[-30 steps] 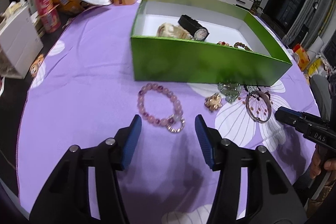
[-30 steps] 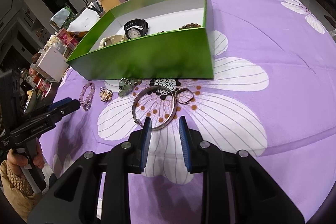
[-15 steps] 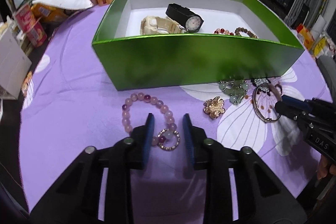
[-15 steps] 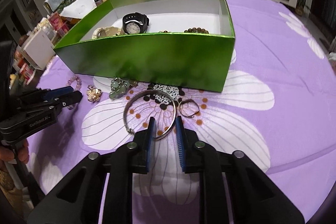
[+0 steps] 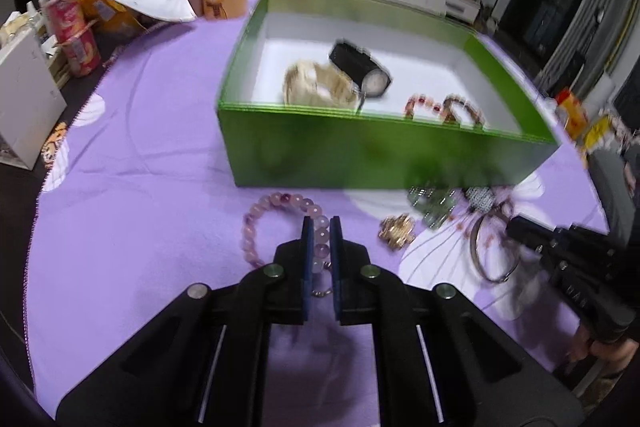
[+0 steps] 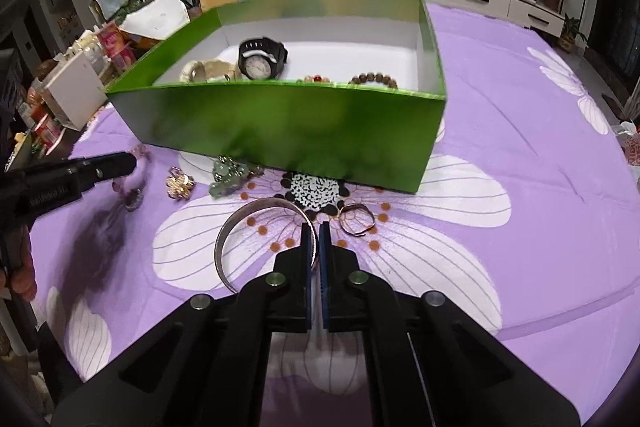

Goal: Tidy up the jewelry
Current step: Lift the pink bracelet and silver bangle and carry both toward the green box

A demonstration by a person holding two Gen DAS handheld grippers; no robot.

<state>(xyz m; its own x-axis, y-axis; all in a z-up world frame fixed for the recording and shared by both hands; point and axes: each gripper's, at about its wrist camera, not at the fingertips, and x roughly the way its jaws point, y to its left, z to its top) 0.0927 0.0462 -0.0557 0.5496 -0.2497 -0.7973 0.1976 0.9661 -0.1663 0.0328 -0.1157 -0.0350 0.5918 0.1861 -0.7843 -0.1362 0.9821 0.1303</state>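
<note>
Both sets of fingers have closed since a second ago: your left gripper (image 5: 319, 227) clenches the pink beaded bracelet (image 5: 280, 223), your right gripper (image 6: 316, 233) the silver metal bangle (image 6: 256, 227). Pickup step; next lift both clear over the green cardboard box (image 6: 288, 131) wall.

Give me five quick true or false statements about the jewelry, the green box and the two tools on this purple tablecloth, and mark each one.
1. The left tool is closed on the pink beaded bracelet. True.
2. The black wristwatch lies on the purple flowered tablecloth. False: it lies inside the green cardboard box.
3. The right tool grips the silver metal bangle. True.
4. The gold flower brooch is inside the box. False: it lies on the cloth in front of it.
5. The small thin ring is held by a tool. False: it lies free beside the right tool.
</note>
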